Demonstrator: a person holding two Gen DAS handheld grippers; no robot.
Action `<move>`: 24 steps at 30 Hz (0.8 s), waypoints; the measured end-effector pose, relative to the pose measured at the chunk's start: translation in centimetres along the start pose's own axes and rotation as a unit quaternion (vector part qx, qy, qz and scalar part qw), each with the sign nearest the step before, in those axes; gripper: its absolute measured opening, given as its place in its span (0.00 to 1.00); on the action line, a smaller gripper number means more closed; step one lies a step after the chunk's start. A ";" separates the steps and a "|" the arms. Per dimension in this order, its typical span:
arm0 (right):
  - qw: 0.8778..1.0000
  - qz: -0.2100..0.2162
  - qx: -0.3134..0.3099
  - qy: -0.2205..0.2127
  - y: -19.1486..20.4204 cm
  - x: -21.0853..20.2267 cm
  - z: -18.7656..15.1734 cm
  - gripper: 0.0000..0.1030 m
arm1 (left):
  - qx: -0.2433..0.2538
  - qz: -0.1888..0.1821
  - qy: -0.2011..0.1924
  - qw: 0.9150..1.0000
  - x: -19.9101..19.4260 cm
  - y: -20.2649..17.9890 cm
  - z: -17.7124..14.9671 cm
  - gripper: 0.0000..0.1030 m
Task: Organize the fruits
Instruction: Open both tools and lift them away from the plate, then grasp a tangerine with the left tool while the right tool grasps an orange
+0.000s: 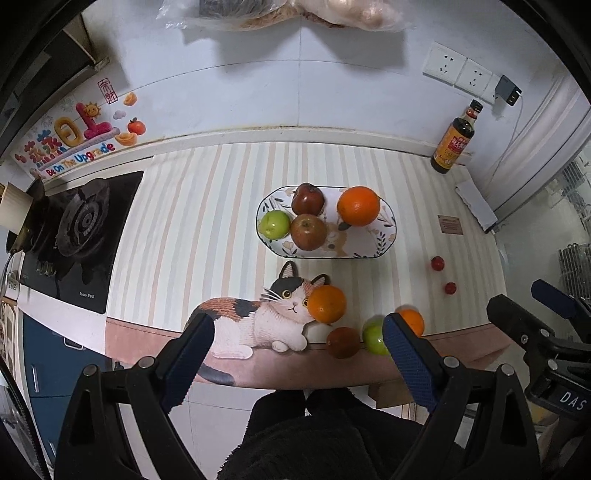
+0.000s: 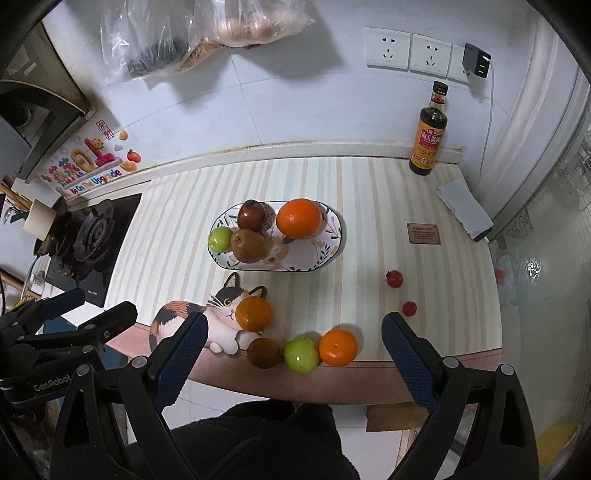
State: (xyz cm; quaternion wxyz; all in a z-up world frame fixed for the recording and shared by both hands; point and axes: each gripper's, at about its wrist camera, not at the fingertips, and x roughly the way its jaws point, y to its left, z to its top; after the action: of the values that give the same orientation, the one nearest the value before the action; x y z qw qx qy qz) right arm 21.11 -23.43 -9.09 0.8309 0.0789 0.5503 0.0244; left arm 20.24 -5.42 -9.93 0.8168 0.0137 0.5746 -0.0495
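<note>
An oval patterned plate (image 1: 384,236) (image 2: 332,243) on the striped counter holds two red apples (image 1: 307,199), a green apple (image 1: 274,224) and a big orange (image 1: 358,205). Near the counter's front edge lie an orange (image 1: 327,304) (image 2: 254,314), a brown-red fruit (image 1: 342,342) (image 2: 263,353), a green apple (image 1: 373,332) (image 2: 301,354) and a smaller orange (image 1: 413,320) (image 2: 337,347). Two small red fruits (image 1: 437,263) (image 2: 394,278) sit to the right. My left gripper (image 1: 299,328) and right gripper (image 2: 291,326) are both open and empty, held above the front edge.
A gas stove (image 1: 83,225) (image 2: 92,236) is at the left. A dark sauce bottle (image 1: 453,140) (image 2: 430,133) stands at the back right, with a folded cloth (image 2: 463,210) and a small brown card (image 2: 423,233) nearby. Plastic bags (image 2: 207,33) hang on the wall.
</note>
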 end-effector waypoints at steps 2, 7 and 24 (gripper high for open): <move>1.000 0.004 0.004 -0.001 -0.2 -0.1 0.2 0.94 | -0.001 -0.001 -0.001 1.000 0.0 -0.1 0.1 0.91; 1.000 0.007 0.024 0.013 -1.7 1.6 0.6 0.94 | -0.017 -0.004 0.008 1.000 1.5 0.2 0.5 0.91; 0.963 0.050 0.147 0.221 -9.5 23.3 -6.0 0.90 | -0.058 -0.027 0.186 0.981 19.5 1.1 0.9 0.93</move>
State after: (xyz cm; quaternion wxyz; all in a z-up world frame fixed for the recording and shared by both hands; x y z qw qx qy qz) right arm 24.27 -29.18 -34.09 0.6656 0.2200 0.7132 0.0018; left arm 27.73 -5.69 -27.95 0.6935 -0.0398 0.7185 -0.0346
